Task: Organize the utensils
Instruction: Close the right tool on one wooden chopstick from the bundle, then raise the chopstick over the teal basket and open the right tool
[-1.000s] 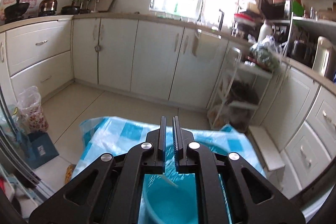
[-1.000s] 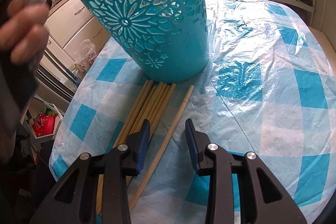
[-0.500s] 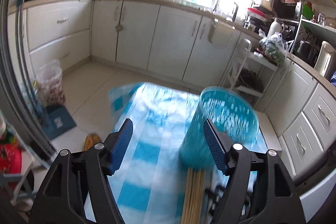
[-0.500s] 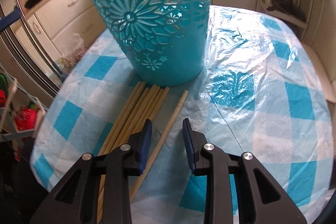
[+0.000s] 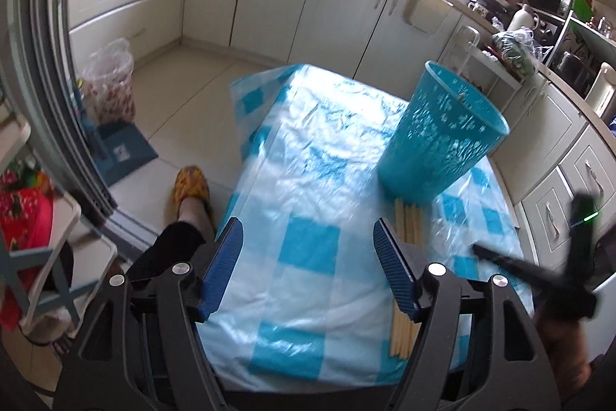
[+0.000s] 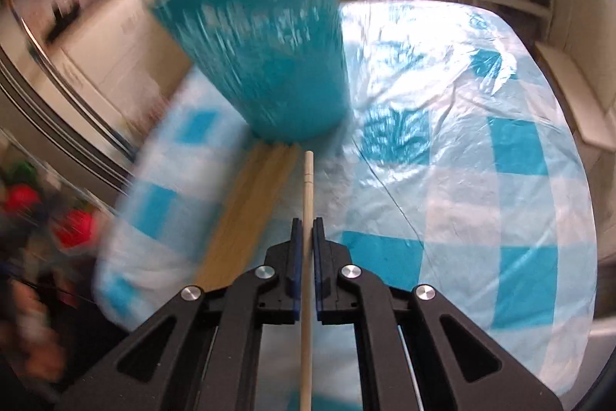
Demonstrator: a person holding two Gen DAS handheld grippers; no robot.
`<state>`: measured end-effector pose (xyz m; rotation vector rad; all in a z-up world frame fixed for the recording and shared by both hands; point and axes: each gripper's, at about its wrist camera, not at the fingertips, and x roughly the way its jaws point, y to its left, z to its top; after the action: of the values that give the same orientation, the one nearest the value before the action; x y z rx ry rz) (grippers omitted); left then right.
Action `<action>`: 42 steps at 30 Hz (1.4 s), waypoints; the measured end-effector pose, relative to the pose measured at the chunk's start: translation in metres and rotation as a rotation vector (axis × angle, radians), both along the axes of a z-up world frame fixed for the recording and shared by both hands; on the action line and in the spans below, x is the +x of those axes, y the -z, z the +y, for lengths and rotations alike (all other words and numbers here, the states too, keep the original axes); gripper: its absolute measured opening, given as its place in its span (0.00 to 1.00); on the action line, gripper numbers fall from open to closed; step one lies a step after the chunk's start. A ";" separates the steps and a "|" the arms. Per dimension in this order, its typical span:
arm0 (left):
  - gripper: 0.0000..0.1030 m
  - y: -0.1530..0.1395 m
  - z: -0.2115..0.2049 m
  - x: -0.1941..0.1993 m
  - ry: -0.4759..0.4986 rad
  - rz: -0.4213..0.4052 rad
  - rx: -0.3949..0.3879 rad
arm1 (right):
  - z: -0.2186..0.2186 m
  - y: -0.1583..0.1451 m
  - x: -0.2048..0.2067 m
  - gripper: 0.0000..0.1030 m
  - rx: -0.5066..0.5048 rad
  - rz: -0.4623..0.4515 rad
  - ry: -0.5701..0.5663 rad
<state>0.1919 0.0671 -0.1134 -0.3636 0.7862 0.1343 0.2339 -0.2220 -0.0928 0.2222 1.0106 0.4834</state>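
One pale chopstick [image 6: 308, 180] was pinched between the shut jaws of the right gripper [image 6: 304, 245], which pointed down and forward toward the blue basket [image 6: 265, 64]. The stick ran straight out ahead of the jaws and back under them, so it was held somewhere along its middle. It was likely light, thin and stiff, and smooth enough to slip or swing if squeezed only at one end; a hold near the middle looked safest. More chopsticks [image 5: 408, 222] were left lying side by side on the blue checked tablecloth [image 5: 308, 249], with their far ends right at the foot of the basket. One stick tip could already be seen inside the basket in the left view. The left gripper [image 5: 308, 272] was held above the near edge of the table, tilted downward, with its jaws wide apart and nothing between them. Much of the right view was blurred, so small details there could not be told.
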 end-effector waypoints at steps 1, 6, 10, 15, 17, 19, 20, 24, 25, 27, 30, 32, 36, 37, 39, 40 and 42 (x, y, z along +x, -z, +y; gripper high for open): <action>0.65 0.003 0.002 -0.002 0.000 0.007 -0.006 | -0.008 -0.018 -0.005 0.06 0.082 -0.021 0.006; 0.65 0.003 -0.003 -0.009 0.009 0.008 -0.019 | -0.005 -0.108 -0.007 0.06 0.211 -0.259 0.015; 0.65 0.003 -0.020 -0.012 0.047 0.002 -0.003 | 0.019 -0.158 0.026 0.06 0.184 -0.501 0.096; 0.65 0.002 -0.038 -0.016 0.081 0.005 0.002 | 0.039 -0.158 0.064 0.06 0.061 -0.667 0.236; 0.66 0.001 -0.041 -0.021 0.084 -0.005 0.012 | 0.049 -0.149 0.082 0.06 0.005 -0.682 0.274; 0.66 0.002 -0.043 -0.025 0.088 -0.006 0.007 | 0.056 -0.140 0.090 0.06 -0.026 -0.664 0.283; 0.66 0.003 -0.044 -0.026 0.091 -0.003 0.002 | 0.060 -0.134 0.094 0.06 -0.046 -0.643 0.275; 0.66 0.006 -0.045 -0.027 0.105 0.007 -0.018 | 0.068 -0.118 0.092 0.06 -0.103 -0.595 0.241; 0.66 0.006 -0.045 -0.027 0.105 0.005 -0.019 | 0.069 -0.114 0.087 0.06 -0.113 -0.587 0.233; 0.66 0.004 -0.044 -0.029 0.104 -0.002 -0.023 | 0.070 -0.109 0.082 0.06 -0.123 -0.575 0.218; 0.66 0.003 -0.043 -0.032 0.097 -0.008 -0.024 | 0.071 -0.105 0.076 0.06 -0.137 -0.569 0.189; 0.67 0.001 -0.041 -0.034 0.092 -0.010 -0.029 | 0.070 -0.107 0.062 0.06 -0.136 -0.574 0.172; 0.69 -0.004 -0.043 -0.041 0.090 -0.019 -0.026 | 0.061 -0.116 0.040 0.07 -0.110 -0.585 0.167; 0.69 -0.005 -0.043 -0.043 0.091 -0.023 -0.022 | 0.057 -0.118 0.031 0.07 -0.103 -0.588 0.166; 0.71 -0.007 -0.045 -0.045 0.093 -0.029 -0.017 | 0.051 -0.122 0.019 0.08 -0.092 -0.589 0.165; 0.71 -0.008 -0.045 -0.047 0.094 -0.031 -0.017 | 0.045 -0.123 0.009 0.08 -0.081 -0.588 0.166; 0.72 -0.010 -0.046 -0.050 0.095 -0.034 -0.017 | 0.037 -0.124 -0.007 0.14 -0.070 -0.588 0.172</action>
<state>0.1420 0.0211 -0.1037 -0.3435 0.7697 0.0325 0.2268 -0.1847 0.0316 0.0919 0.4278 0.3255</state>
